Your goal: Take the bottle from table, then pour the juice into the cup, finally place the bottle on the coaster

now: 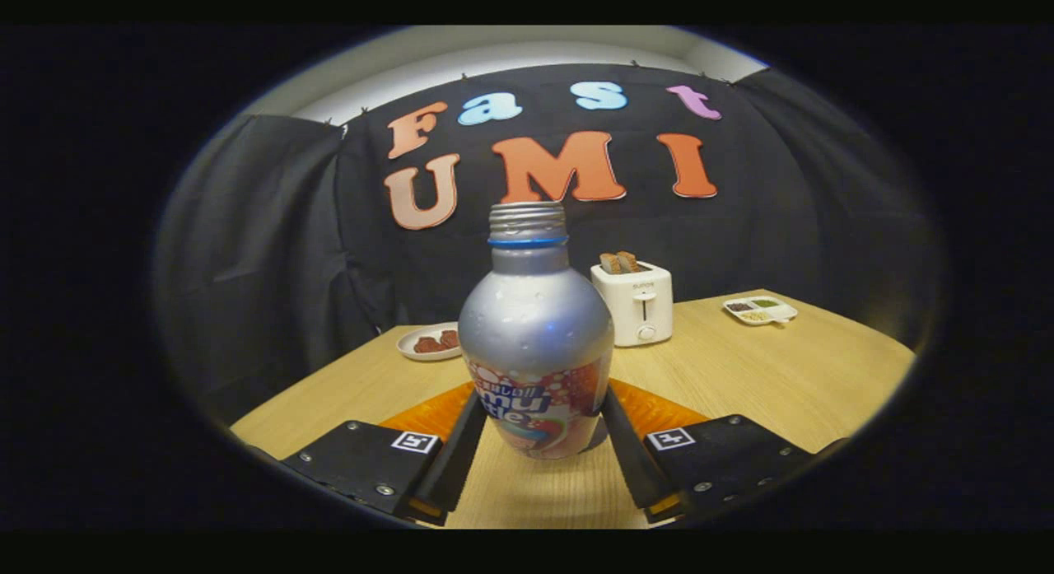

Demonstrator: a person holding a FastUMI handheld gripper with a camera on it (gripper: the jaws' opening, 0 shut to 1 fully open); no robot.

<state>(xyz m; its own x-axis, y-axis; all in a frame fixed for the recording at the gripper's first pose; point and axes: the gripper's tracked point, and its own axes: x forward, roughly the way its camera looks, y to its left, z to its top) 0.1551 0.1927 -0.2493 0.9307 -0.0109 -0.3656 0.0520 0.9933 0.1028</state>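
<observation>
A silver metal bottle [535, 327] with a colourful label and an uncapped threaded neck stands upright between my fingers. My gripper [539, 401] is shut on the bottle, with one finger [461, 442] pressing the label on the left and the other on the right. An orange coaster [659, 409] lies on the wooden table [782, 376] just behind and beneath the bottle's lower part, showing on both sides of it. Whether the bottle's base rests on a surface or hangs a little above it, I cannot tell.
A white toaster [632, 306] with two slices of toast stands beyond the bottle to the right. A small plate [428, 342] of brown food sits at the far left, a divided white tray [759, 310] at the far right.
</observation>
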